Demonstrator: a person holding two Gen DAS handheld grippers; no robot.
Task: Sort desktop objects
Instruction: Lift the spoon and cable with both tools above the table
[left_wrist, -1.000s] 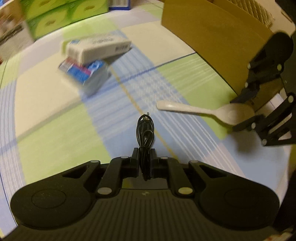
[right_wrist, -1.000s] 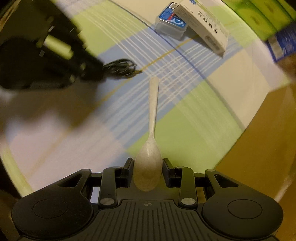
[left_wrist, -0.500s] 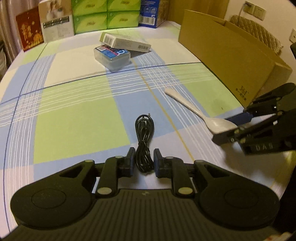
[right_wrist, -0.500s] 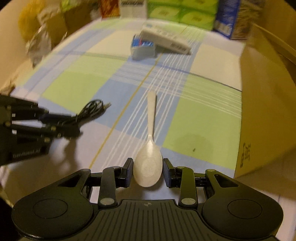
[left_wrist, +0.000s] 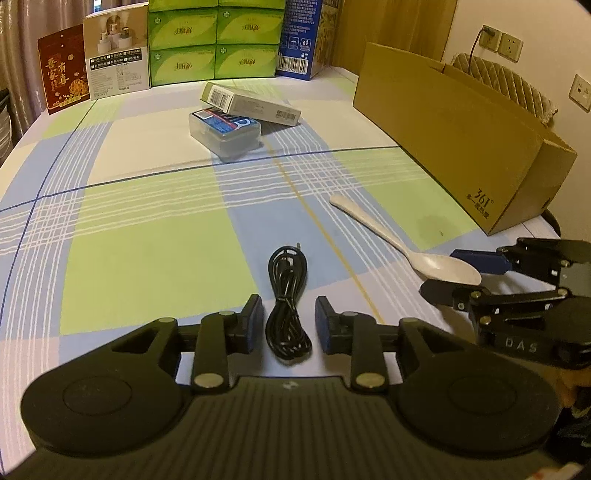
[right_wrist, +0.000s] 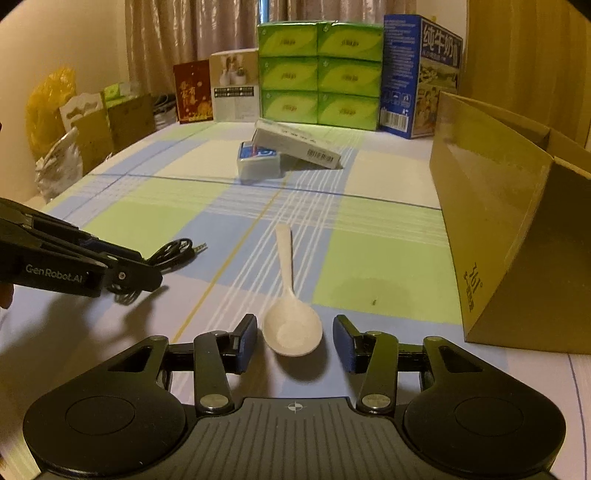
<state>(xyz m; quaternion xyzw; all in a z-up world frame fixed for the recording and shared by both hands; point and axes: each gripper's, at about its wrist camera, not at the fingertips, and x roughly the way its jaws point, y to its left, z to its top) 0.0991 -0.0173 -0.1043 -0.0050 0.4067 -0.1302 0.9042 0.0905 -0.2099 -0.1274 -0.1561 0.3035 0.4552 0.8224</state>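
Note:
A coiled black cable (left_wrist: 287, 295) lies on the checked tablecloth between the open fingers of my left gripper (left_wrist: 289, 325); it also shows in the right wrist view (right_wrist: 171, 253). A white spoon (right_wrist: 290, 306) lies flat with its bowl between the open fingers of my right gripper (right_wrist: 294, 341); it also shows in the left wrist view (left_wrist: 406, 243). My right gripper appears in the left wrist view (left_wrist: 469, 273), my left gripper in the right wrist view (right_wrist: 122, 269). Neither pad touches its object.
An open cardboard box (left_wrist: 461, 136) stands at the right. A clear plastic case (left_wrist: 225, 129) with a white carton (left_wrist: 251, 105) leaning on it lies mid-table. Green tissue packs (left_wrist: 214, 40), a blue milk carton (right_wrist: 417, 74) and other boxes line the far edge.
Both grippers have opened, letting go of the cable and the spoon, which now lie on the cloth. Both views have steadied and levelled out.

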